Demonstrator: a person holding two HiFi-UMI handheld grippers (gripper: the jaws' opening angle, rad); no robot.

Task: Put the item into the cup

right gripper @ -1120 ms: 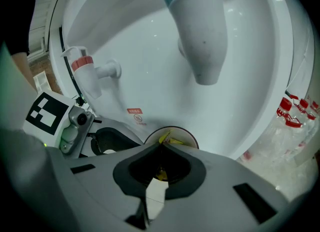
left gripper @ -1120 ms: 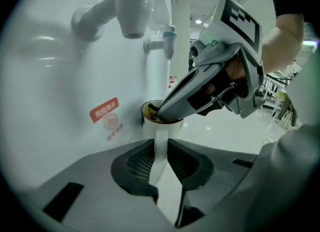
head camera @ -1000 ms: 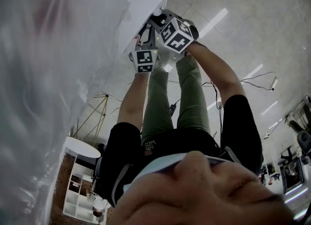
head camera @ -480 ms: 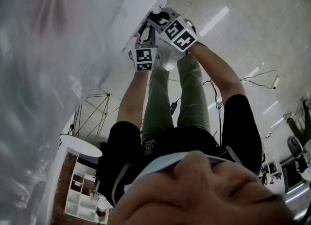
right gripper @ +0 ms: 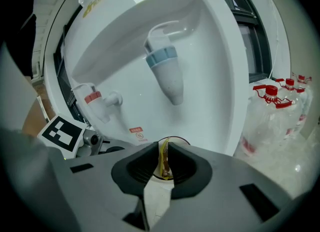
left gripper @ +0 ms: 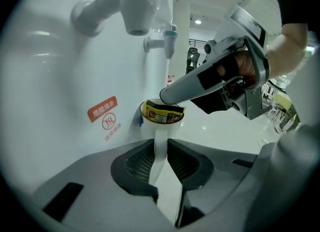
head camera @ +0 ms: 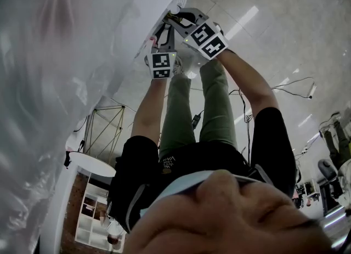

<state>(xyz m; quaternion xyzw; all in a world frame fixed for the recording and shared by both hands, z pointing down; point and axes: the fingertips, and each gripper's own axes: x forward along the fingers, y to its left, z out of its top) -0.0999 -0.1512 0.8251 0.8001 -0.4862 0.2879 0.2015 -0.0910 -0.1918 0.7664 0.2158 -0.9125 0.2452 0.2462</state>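
Note:
In the left gripper view a white paper cup (left gripper: 161, 128) hangs in front of a white water dispenser (left gripper: 60, 60). My left gripper (left gripper: 161, 148) is shut on the cup's near wall. A yellow and black sachet (left gripper: 163, 113) stands inside the cup's mouth. My right gripper (left gripper: 169, 95) reaches in from the right, with its tips at the sachet's top. In the right gripper view my right gripper (right gripper: 163, 159) is shut on the yellow sachet (right gripper: 163, 162), and the cup's rim (right gripper: 181, 140) shows just beyond. In the head view both grippers (head camera: 174, 22) are up by the dispenser.
A blue-collared tap (right gripper: 166, 71) hangs above the cup and a red-collared tap (right gripper: 96, 100) sits to its left. A red hot-water warning label (left gripper: 102, 109) is on the dispenser's wall. Clear bottles with red caps (right gripper: 274, 109) stand at the right. The person's arms (head camera: 249, 85) fill the middle of the head view.
Both grippers have shifted slightly up and towards the dispenser in the head view. The right gripper's marker cube has moved a little to the right.

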